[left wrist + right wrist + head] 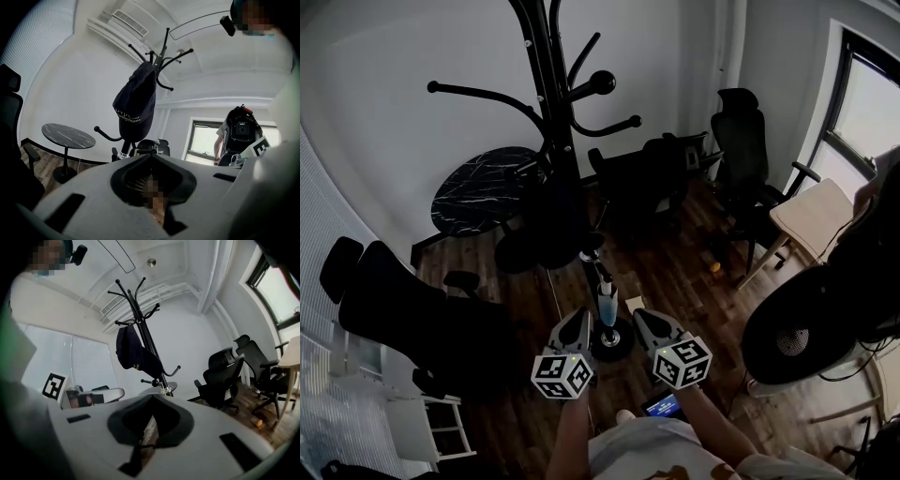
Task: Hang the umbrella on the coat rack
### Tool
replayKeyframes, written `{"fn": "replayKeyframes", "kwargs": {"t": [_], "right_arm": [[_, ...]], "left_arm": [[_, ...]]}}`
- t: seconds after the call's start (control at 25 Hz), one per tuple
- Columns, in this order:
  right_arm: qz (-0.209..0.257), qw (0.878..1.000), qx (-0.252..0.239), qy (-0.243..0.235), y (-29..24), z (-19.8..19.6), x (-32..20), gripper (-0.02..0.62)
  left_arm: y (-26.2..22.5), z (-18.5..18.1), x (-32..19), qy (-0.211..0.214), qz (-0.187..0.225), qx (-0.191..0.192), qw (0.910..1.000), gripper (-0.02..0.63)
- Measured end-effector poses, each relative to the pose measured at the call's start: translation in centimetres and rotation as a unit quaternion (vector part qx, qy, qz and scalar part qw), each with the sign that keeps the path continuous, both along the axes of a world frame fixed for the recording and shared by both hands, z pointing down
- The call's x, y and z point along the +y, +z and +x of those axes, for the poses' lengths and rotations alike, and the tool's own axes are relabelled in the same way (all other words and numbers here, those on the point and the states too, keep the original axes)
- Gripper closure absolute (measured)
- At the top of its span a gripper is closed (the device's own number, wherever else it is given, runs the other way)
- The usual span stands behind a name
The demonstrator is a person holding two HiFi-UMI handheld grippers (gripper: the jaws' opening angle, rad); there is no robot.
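Note:
The black coat rack [546,84] stands ahead of me, its round base [611,343] on the wood floor just beyond both grippers. A dark navy cap [135,103] hangs from one of its upper arms; it also shows in the right gripper view as the cap [133,355]. A short pale blue-white piece [607,303] sits on the lower pole, and I cannot tell what it is. No umbrella is plainly in view. My left gripper [578,317] and right gripper [639,317] are side by side, pointing at the base. Each has its jaws together, with nothing seen between them.
A round dark marble table [483,187] stands behind the rack on the left. Black office chairs [741,159] crowd the back right, and another chair [412,309] is at the left. A light wooden table [811,214] and a window are on the right.

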State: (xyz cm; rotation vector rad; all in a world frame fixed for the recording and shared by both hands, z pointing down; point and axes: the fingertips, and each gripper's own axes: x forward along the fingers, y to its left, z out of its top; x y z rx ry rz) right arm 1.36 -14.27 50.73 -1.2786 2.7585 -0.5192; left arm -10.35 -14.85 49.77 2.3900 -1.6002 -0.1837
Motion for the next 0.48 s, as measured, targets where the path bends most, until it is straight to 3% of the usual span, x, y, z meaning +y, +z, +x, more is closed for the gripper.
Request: {"fn": "replayKeyframes", "kwargs": {"t": [0.48], "right_arm": [[0.013,1.000,0.018,-0.006,0.24,-0.38,0.14,0.584]], "left_arm": [[0.44,0.39,-0.77,0.010,-0.005,0.015,0.9998,0.586]]}}
